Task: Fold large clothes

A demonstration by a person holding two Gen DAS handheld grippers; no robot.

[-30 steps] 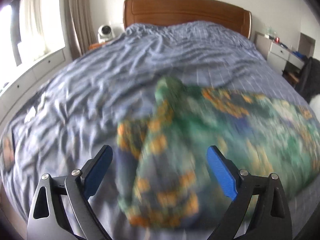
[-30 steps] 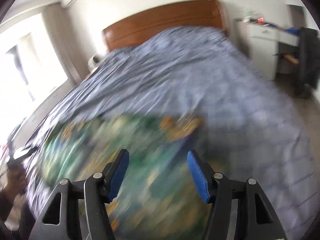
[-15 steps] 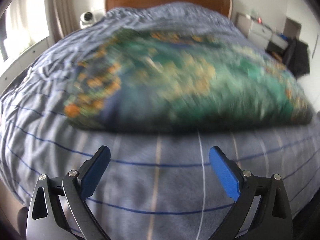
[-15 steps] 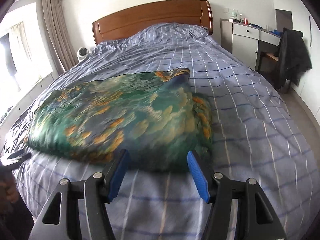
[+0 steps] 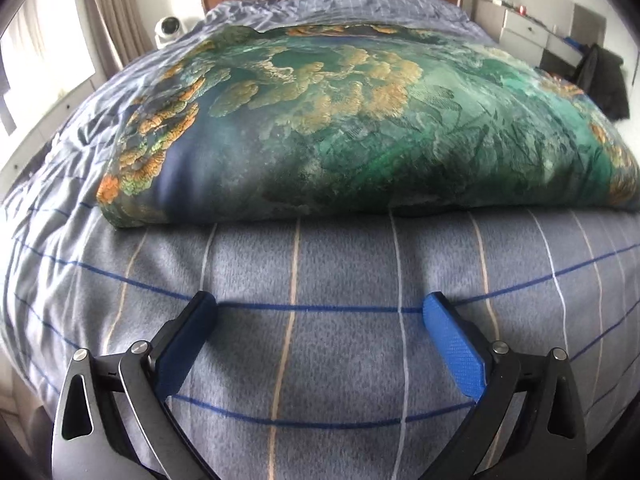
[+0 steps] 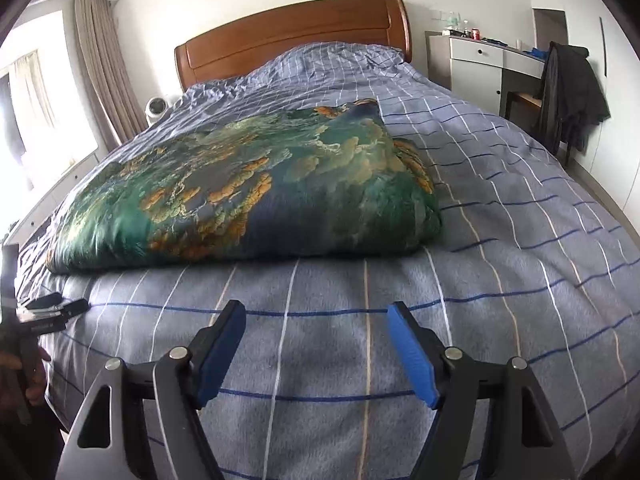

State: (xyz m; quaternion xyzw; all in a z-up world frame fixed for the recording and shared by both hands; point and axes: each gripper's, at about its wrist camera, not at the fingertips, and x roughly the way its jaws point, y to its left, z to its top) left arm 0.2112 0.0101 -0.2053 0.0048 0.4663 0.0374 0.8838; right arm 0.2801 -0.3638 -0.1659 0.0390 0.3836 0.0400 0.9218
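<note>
A large green, blue and orange patterned cloth lies folded into a broad rectangle on the blue checked bed cover. It also shows in the right wrist view. My left gripper is open and empty, low over the cover in front of the cloth's near edge. My right gripper is open and empty, also short of the near edge. The left gripper's tips show at the far left of the right wrist view.
A wooden headboard stands at the far end. A white fan sits at the bed's left. A white dresser and a chair with a dark jacket stand on the right. Curtains hang on the left.
Both grippers have drawn back toward the foot of the bed, away from the cloth. The cloth has settled flat in its folded shape.
</note>
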